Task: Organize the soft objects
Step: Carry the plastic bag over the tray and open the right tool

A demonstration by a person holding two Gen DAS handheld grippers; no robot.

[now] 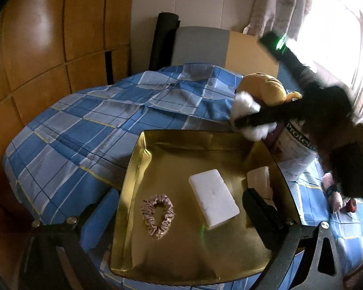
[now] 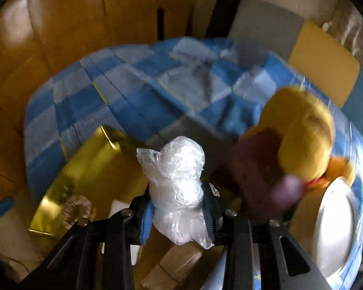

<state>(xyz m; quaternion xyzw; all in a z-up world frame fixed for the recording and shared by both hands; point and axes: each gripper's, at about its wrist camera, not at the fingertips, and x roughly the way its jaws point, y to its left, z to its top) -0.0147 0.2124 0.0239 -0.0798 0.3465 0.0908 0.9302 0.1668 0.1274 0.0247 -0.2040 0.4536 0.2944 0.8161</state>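
Observation:
A gold tray (image 1: 133,169) lies on the blue checked bedspread (image 1: 84,125). In it are a pink scrunchie (image 1: 157,215) and a white foam block (image 1: 213,197). My left gripper (image 1: 179,207) stands wide open over the tray, with nothing pressed between its fingers. My right gripper (image 2: 179,205) is shut on a crumpled clear plastic bag bundle (image 2: 176,176). In the left wrist view the right gripper (image 1: 244,120) holds the bundle (image 1: 248,106) above the tray's far right corner. The right wrist view is blurred; the tray (image 2: 92,164) and scrunchie (image 2: 77,210) show at lower left.
A yellow plush toy (image 1: 263,87) lies on the bed behind the tray, also blurred as the plush (image 2: 302,133) in the right wrist view. A white tub (image 1: 295,145) stands right of the tray, with small pink items (image 1: 336,193) beside it. Wooden wardrobe doors (image 1: 48,36) line the left.

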